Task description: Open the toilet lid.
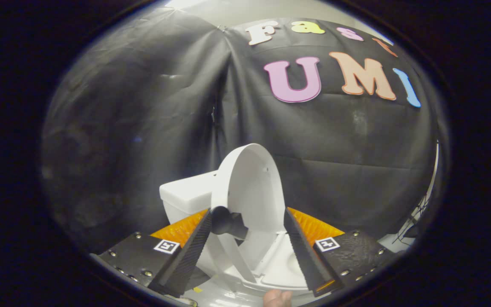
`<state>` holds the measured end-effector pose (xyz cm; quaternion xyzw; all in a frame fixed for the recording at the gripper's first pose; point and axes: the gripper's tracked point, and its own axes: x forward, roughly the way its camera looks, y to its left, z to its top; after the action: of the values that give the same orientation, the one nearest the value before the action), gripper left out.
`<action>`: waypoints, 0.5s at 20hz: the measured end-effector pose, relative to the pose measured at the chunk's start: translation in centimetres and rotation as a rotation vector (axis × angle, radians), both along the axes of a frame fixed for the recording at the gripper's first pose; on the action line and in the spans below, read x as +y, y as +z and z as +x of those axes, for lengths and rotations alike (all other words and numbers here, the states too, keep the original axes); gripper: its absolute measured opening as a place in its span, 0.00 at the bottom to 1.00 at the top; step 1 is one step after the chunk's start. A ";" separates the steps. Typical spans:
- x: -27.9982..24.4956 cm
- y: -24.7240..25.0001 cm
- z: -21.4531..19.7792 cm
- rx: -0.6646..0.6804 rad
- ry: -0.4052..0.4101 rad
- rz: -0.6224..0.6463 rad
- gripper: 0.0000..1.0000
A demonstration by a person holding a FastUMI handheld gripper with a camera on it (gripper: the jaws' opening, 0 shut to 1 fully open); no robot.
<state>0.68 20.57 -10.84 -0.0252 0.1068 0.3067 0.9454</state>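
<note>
A small white toilet stands just ahead of me, its tank to the left. The white oval lid is raised, standing nearly upright on edge between my two fingers. A black knob juts from the lid's lower edge, right beside the inner face of my left finger. Below it the white seat and bowl lie uncovered. My gripper is open, fingers spread wide on either side of the lid, and the right finger stands clear of it.
Black cloth walls close in behind and to both sides of the toilet. A person's fingertip shows at the front of the bowl. Some dark cables hang on a pale surface beyond my right finger.
</note>
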 end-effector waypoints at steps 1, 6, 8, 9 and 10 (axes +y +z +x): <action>-1.4 0.8 0.7 -0.011 -0.032 0.010 0.99; -7.1 3.4 2.2 -0.027 -0.130 0.061 0.98; -9.4 4.0 2.7 -0.050 -0.155 0.040 0.98; -10.5 4.0 2.8 -0.059 -0.168 0.022 0.98; -11.4 4.0 2.9 -0.066 -0.174 0.003 0.98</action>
<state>3.55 9.18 -6.88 -0.0244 0.0769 0.2224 0.9716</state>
